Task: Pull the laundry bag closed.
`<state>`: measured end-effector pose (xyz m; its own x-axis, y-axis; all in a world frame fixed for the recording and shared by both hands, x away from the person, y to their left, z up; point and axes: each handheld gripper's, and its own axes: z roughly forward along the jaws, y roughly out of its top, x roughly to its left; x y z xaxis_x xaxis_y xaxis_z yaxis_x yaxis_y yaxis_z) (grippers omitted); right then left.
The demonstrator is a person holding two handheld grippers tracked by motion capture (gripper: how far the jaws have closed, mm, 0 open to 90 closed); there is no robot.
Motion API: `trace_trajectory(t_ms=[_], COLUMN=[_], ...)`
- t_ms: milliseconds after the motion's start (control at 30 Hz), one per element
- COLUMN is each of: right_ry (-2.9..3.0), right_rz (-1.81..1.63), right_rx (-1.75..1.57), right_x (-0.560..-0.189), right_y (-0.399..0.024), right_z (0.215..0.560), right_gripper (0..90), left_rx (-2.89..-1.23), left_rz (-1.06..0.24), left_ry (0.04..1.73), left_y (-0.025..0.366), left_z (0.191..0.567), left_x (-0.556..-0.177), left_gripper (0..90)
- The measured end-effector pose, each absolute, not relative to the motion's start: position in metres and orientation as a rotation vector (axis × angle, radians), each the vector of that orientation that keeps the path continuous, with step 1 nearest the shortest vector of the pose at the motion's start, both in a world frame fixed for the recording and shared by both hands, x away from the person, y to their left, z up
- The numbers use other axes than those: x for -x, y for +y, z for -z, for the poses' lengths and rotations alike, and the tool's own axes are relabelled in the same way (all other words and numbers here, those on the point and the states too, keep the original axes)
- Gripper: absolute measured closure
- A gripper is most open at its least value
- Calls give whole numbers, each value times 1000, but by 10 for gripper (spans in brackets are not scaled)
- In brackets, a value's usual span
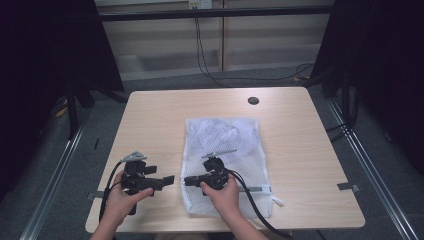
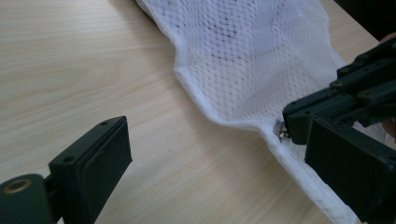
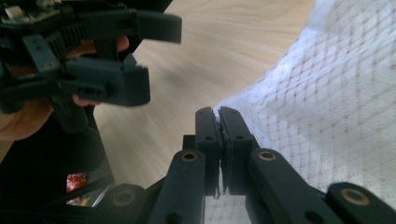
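The right tongs [image 3: 219, 116] are pinching the near-left edge of the white mesh bag [image 1: 225, 145], which is lying flat on the surface [image 1: 150, 120]; the left tongs [image 2: 210, 154] are waiting open beside it. Best lifting slowly, keeping the pinched hem taut.

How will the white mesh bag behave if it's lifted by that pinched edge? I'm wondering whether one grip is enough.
The white mesh bag looks thin and wrinkled, so it will probably drape limply. Its open netting suggests it is light. The right gripper pinches only its left edge, so the rest would likely sag and drag on the table.
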<state>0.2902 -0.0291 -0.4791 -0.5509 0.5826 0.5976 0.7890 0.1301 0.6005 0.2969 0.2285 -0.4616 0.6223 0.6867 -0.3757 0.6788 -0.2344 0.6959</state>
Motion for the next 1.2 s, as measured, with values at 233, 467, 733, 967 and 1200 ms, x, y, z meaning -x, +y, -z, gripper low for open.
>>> trace_trajectory(t_ms=[233, 467, 733, 967, 1200], right_ry=[-2164, -2155, -2137, -2130, -2130], right_rz=[1413, 1428, 1442, 1450, 1468], right_rx=[1362, 1361, 1363, 1358, 1354], right_x=[-290, -290, -289, -289, -288], right_y=[-33, -37, -39, -42, -42], right_z=[475, 471, 469, 466, 465], right_gripper=[874, 874, 875, 875, 875], left_rx=[-1966, -1959, -1942, -1959, -1982], left_rz=[70, 109, 158, 193, 207], left_ry=[1057, 1045, 1013, 985, 980], left_y=[222, 215, 208, 201, 196], left_z=[467, 469, 470, 471, 472], left_x=[-297, -296, -294, -294, -292], left_gripper=[62, 60, 38, 47, 177])
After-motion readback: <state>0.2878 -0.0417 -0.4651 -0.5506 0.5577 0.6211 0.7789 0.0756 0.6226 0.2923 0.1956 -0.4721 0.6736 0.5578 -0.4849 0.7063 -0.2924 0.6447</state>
